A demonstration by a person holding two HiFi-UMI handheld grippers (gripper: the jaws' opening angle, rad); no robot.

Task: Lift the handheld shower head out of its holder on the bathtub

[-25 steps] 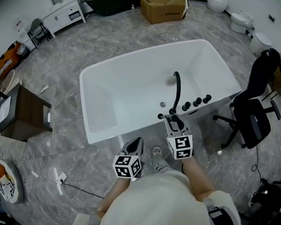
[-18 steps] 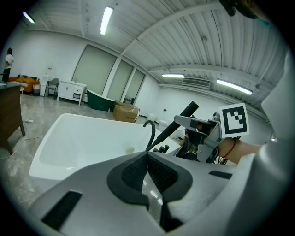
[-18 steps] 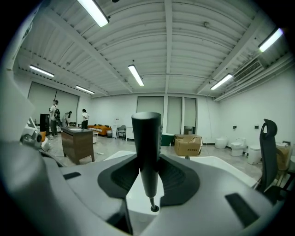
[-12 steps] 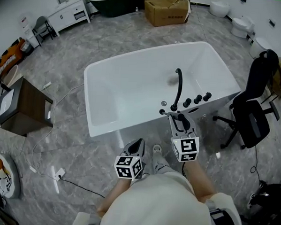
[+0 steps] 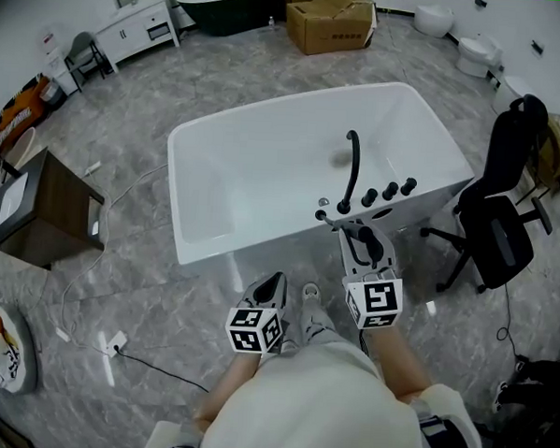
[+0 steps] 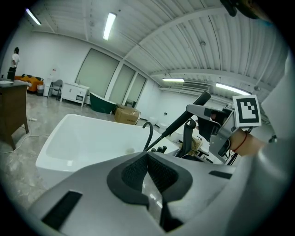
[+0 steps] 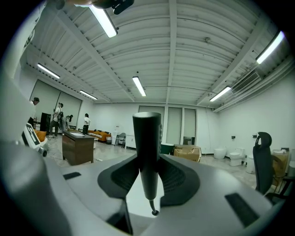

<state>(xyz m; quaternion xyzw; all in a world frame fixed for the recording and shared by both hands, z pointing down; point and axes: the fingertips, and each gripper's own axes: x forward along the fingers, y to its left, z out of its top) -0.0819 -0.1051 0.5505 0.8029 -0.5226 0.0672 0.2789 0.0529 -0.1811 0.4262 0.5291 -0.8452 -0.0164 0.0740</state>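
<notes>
The black handheld shower head [image 7: 147, 138] stands upright between the pads of my right gripper [image 7: 148, 162], which is shut on it. In the head view the right gripper [image 5: 353, 233] holds the shower head [image 5: 363, 242] just in front of the white bathtub's [image 5: 204, 252] near rim, clear of the black holder [image 5: 322, 215], with a thin hose running back to the rim. The left gripper view shows the shower head [image 6: 177, 123] slanting above the tub. My left gripper [image 5: 273, 285] hangs lower left of it, off the tub, its pads [image 6: 159, 173] meeting with nothing between them.
A curved black spout [image 5: 352, 164] and three black knobs [image 5: 388, 191] sit on the tub's rim. A black office chair [image 5: 500, 221] stands at the right and a dark wooden cabinet [image 5: 42, 215] at the left. A cable [image 5: 150, 375] trails over the grey floor.
My right gripper has drawn back from the tub rim toward the person and risen, carrying the shower head out of its holder. The left gripper has drifted back a little.
</notes>
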